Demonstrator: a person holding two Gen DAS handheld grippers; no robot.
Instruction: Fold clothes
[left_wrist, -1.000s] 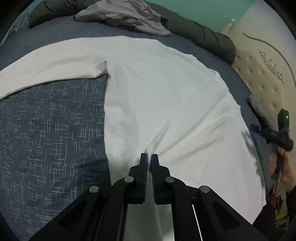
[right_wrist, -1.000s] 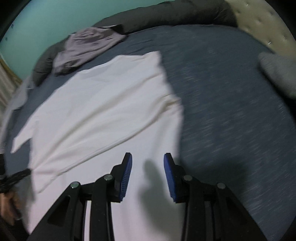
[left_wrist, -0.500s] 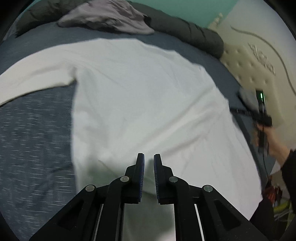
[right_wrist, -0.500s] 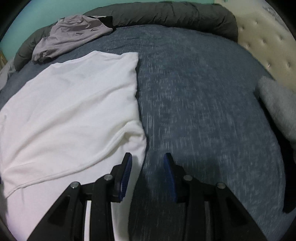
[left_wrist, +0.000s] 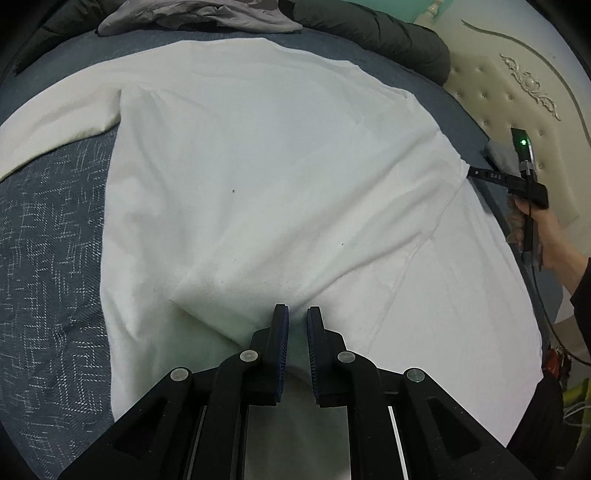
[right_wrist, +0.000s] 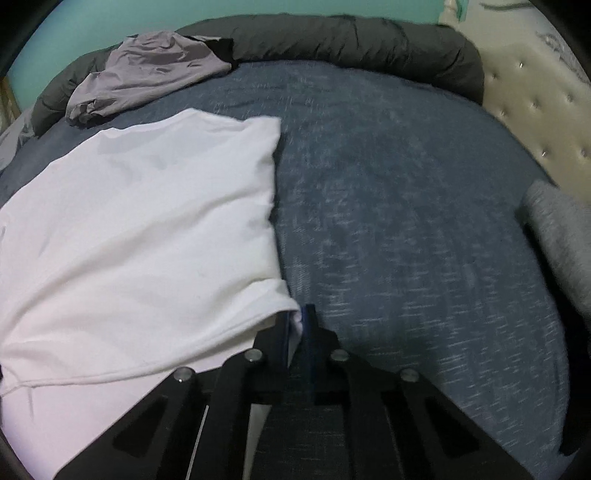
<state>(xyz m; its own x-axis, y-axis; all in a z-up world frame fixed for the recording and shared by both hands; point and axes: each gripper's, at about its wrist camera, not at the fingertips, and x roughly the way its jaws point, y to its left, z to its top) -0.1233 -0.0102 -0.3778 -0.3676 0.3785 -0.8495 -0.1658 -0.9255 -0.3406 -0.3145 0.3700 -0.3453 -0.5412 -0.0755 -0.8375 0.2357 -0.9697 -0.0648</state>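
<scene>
While one white shirt (left_wrist: 258, 177) lies spread on the blue bedspread (right_wrist: 406, 221), your right gripper (right_wrist: 295, 325) pinches its edge; your left gripper (left_wrist: 294, 314) hovers over it, jaws narrow, holding nothing. One grey garment (right_wrist: 147, 74) lies beyond.

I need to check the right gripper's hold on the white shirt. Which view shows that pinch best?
The right wrist view: white shirt fabric sits between the closed fingers of the right gripper. The left wrist view shows that gripper only far off, at the shirt's edge.
</scene>
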